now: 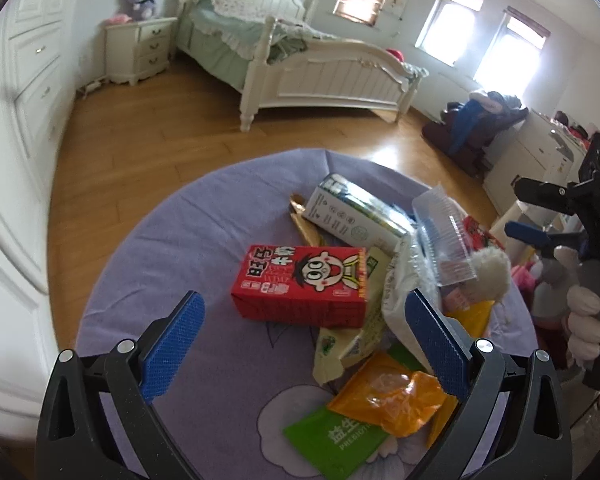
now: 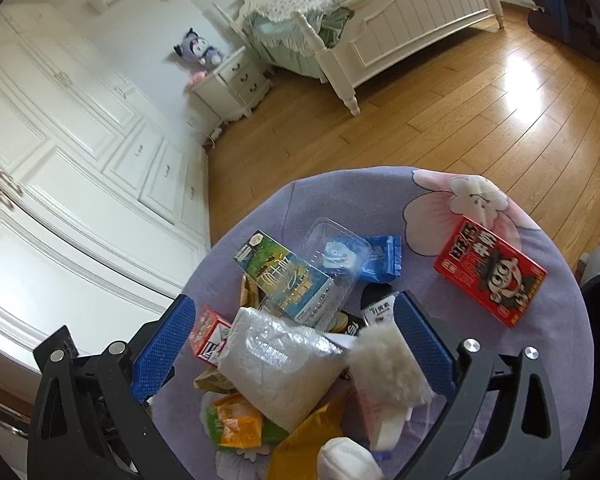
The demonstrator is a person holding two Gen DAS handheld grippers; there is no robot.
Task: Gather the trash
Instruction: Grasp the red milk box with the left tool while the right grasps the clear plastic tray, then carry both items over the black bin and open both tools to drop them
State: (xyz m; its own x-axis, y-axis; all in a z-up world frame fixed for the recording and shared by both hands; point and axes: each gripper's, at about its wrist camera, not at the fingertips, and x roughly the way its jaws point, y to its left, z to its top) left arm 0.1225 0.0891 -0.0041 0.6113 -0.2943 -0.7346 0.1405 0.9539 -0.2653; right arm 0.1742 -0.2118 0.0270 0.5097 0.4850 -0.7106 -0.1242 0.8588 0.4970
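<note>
A pile of trash lies on a round table with a purple cloth [image 1: 188, 240]. A red milk carton [image 1: 304, 286] lies flat at the middle; it also shows in the right wrist view [image 2: 490, 270]. My left gripper [image 1: 304, 344] is open above the table, jaws on either side of the carton's near end, holding nothing. My right gripper [image 2: 292, 344] is open over a clear plastic bag [image 2: 280, 364] and a fuzzy white item [image 2: 384, 360]. A green and white carton [image 2: 284, 276] and a clear plastic tray [image 2: 336, 256] lie beyond. The right gripper also shows in the left wrist view [image 1: 540, 208].
Orange wrappers [image 1: 392, 400], a green sachet [image 1: 332, 440] and a blue packet [image 2: 384, 258] lie on the table. Past the table are wooden floor [image 1: 140, 140], a white bed [image 1: 300, 68], a nightstand [image 1: 140, 48] and white wardrobes [image 2: 80, 160].
</note>
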